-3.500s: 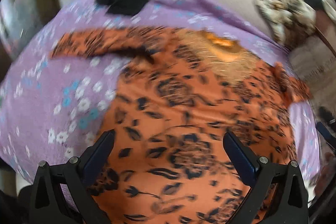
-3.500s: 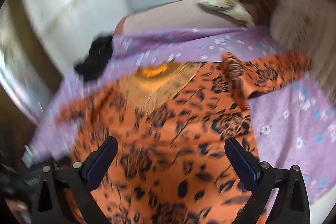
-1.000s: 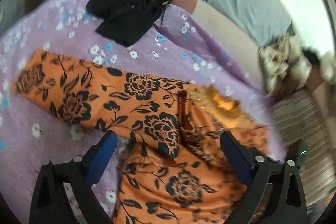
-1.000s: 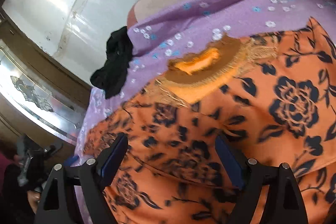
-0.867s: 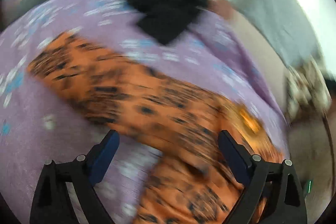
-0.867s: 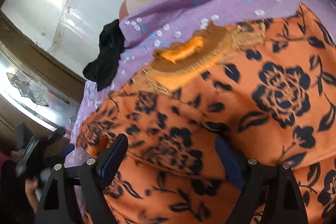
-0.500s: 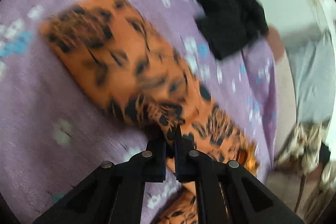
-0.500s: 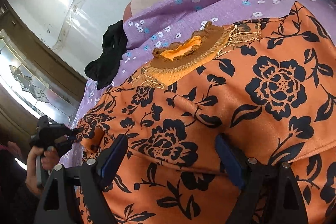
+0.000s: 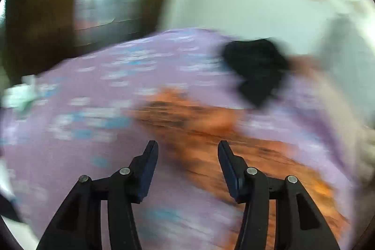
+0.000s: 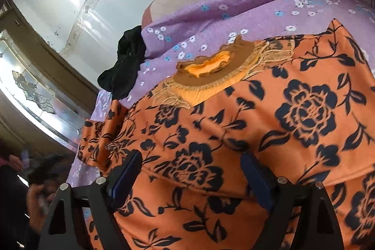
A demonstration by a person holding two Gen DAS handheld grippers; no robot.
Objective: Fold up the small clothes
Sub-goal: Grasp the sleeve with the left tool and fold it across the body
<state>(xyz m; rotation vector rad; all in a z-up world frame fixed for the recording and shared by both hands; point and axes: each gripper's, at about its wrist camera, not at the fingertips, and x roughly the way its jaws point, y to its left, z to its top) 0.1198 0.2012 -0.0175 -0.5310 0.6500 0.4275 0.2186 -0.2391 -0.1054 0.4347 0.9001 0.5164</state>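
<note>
Purple flowery bedsheet (image 10: 234, 13) underneath, orange black-flowered dress (image 10: 269, 132) spread flat on it, collar toward a black cloth (image 10: 126, 65) at the sheet's edge. Right gripper (image 10: 191, 170) low over the dress, fingers spread, nothing pinched. Left gripper (image 9: 187, 156) over a blurry sleeve, fingers spread too, empty.

Both tongs, left (image 9: 187, 151) and right (image 10: 191, 165), have black angular frames, silver round screws and dark blue pads (image 10: 124, 177)

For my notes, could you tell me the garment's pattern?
Orange garment with black roses and leaves, clearest in the right wrist view.
</note>
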